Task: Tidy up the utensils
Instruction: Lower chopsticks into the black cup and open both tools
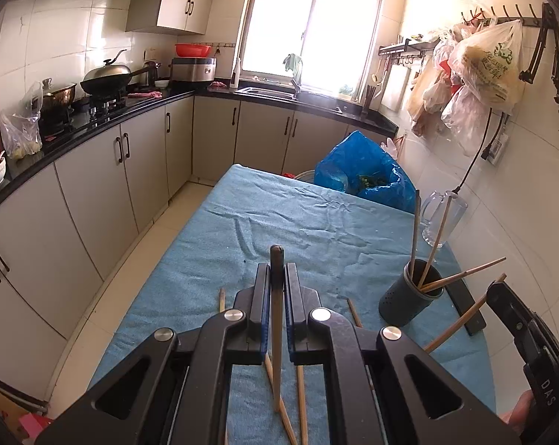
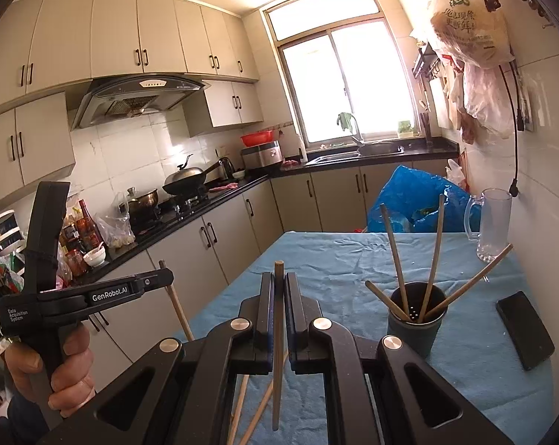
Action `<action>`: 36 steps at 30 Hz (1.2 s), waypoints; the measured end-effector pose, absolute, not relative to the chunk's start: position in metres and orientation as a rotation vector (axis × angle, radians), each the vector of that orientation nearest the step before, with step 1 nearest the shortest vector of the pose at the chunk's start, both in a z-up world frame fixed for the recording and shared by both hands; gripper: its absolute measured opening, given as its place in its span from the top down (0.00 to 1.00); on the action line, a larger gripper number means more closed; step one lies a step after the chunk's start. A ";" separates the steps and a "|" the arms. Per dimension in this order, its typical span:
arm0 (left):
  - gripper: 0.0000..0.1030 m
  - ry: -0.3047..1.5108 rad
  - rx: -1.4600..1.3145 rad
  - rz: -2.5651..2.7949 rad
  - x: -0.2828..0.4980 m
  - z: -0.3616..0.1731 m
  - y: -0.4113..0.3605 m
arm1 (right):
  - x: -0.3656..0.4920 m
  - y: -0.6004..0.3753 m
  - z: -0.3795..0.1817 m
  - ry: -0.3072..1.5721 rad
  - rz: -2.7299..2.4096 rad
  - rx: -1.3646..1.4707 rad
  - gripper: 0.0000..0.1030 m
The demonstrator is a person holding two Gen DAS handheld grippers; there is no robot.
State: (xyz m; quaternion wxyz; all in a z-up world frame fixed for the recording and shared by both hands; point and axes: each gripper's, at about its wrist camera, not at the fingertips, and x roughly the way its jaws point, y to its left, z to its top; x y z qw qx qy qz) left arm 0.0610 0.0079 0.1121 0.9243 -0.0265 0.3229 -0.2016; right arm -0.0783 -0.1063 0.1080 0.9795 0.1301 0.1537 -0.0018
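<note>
Ahead and to the right of both grippers, on the blue-covered worktop [image 2: 316, 256], we see the holder [image 2: 414, 320] nearer our right gripper [image 2: 278, 289], which like the left gripper [image 1: 277, 278] pinches one upright chopstick [image 2: 278, 352].

A chopstick [image 1: 276, 330] is clamped between the closed jaws of the left gripper [image 1: 277, 274], its dark tip standing above them. Loose chopsticks [image 1: 301, 404] are seen lying on the blue cloth [image 1: 298, 222] below. To the right, a dark holder [image 1: 409, 293] with several chopsticks is placed, near a glass mug [image 1: 444, 218].
</note>
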 end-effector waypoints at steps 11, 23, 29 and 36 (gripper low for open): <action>0.93 0.632 -0.047 -0.427 0.042 0.126 0.013 | -0.100 -0.104 0.119 0.274 -0.008 0.266 0.94; 0.93 0.589 -0.037 -0.451 0.013 0.141 0.015 | -0.133 -0.098 0.136 0.214 -0.023 0.262 0.94; 0.93 0.568 -0.032 -0.466 -0.001 0.147 0.017 | -0.149 -0.095 0.142 0.190 -0.035 0.258 0.94; 0.93 0.557 -0.025 -0.474 -0.009 0.150 0.020 | -0.160 -0.094 0.145 0.181 -0.041 0.262 0.94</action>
